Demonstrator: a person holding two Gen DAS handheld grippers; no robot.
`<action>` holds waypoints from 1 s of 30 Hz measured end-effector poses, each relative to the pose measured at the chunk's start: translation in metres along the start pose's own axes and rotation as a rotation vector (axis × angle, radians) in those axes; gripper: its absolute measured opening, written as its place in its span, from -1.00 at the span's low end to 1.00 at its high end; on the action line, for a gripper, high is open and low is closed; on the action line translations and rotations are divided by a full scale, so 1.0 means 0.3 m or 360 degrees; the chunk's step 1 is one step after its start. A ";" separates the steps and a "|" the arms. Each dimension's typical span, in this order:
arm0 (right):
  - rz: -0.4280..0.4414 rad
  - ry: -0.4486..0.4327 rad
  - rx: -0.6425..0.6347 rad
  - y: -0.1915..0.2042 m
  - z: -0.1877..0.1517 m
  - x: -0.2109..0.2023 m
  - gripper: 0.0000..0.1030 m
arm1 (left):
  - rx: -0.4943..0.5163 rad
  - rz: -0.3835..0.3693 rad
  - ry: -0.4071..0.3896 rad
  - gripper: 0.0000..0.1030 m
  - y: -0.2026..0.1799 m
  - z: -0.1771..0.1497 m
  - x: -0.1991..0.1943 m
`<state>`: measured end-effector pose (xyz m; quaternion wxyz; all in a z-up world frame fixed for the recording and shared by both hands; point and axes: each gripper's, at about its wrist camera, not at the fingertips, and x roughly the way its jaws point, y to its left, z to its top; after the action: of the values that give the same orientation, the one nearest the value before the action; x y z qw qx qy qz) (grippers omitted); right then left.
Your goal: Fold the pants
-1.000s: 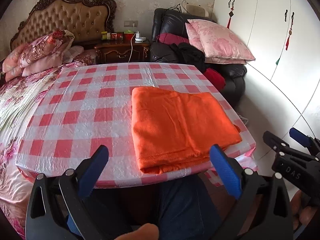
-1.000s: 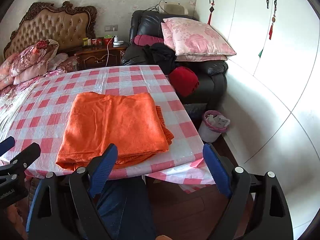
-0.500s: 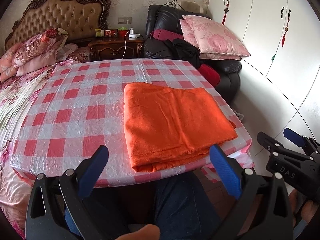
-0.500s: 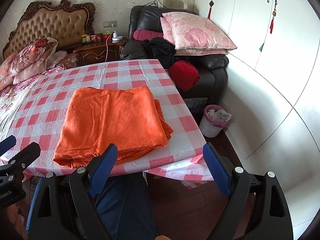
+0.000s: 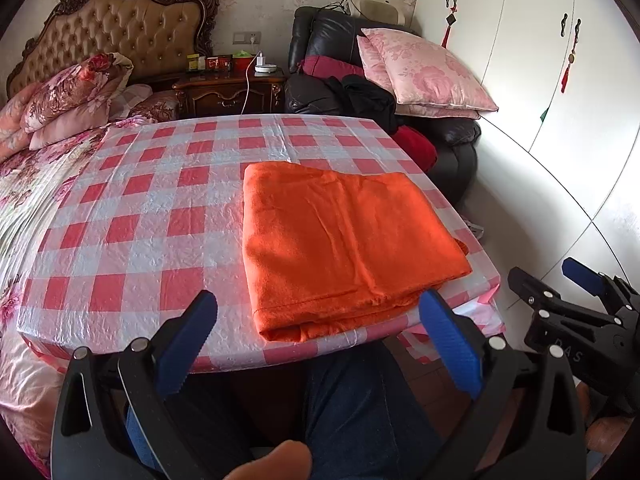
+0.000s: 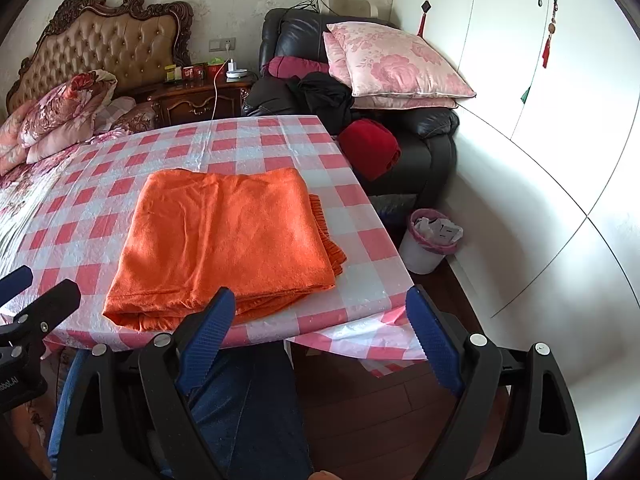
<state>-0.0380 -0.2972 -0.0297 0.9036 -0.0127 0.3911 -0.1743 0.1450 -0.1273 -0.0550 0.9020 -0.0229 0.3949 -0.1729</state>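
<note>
The tabletop (image 5: 132,216), covered in red-and-white checked plastic sheeting, fills the centre and left of the left wrist frame. The orange pants (image 5: 340,240), folded into a flat rectangular stack, lie on its right half near the front edge. The left tool (image 5: 320,336), with black frame and blue pads, occupies the lower frame, spread wide and holding nothing. The right tool (image 6: 320,328) is likewise wide apart and empty, short of the tabletop edge.
</note>
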 end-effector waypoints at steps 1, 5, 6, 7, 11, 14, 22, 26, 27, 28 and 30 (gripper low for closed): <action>0.0003 0.0004 -0.0003 0.002 -0.002 0.002 0.63 | -0.0003 -0.0002 0.0001 0.96 0.000 0.000 0.001; 0.0008 0.0012 -0.0006 0.002 -0.005 0.004 0.63 | -0.0003 -0.0009 0.0002 0.96 0.002 -0.001 0.002; 0.0007 0.0011 -0.0005 0.002 -0.004 0.003 0.63 | -0.0003 -0.0013 0.0000 0.96 0.003 -0.002 0.003; 0.0005 0.0008 -0.0009 0.002 -0.004 0.003 0.63 | -0.0005 -0.0016 0.0000 0.96 0.001 -0.004 0.003; 0.0017 0.0003 -0.0013 0.003 -0.008 0.002 0.63 | -0.0011 -0.0017 0.0005 0.96 0.003 -0.007 0.007; 0.0020 0.0009 -0.0010 0.003 -0.008 0.004 0.63 | 0.0000 -0.0020 0.0000 0.96 0.000 -0.009 0.006; 0.0019 0.0005 -0.0015 0.002 -0.009 0.004 0.63 | 0.0014 -0.0020 -0.0005 0.96 -0.006 -0.012 0.005; 0.0018 0.0006 -0.0011 0.001 -0.008 0.004 0.63 | 0.0015 -0.0022 -0.0004 0.96 -0.009 -0.012 0.005; 0.0018 0.0006 -0.0011 0.000 -0.008 0.004 0.63 | 0.0014 -0.0022 -0.0002 0.96 -0.010 -0.012 0.005; 0.0019 0.0007 -0.0011 0.001 -0.009 0.004 0.63 | 0.0014 -0.0021 -0.0002 0.96 -0.010 -0.012 0.005; 0.0018 0.0006 -0.0012 0.000 -0.008 0.004 0.63 | 0.0015 -0.0022 -0.0001 0.96 -0.014 -0.013 0.003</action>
<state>-0.0389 -0.2974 -0.0322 0.9038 -0.0137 0.3935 -0.1677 0.1416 -0.1311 -0.0575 0.9010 -0.0215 0.3936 -0.1811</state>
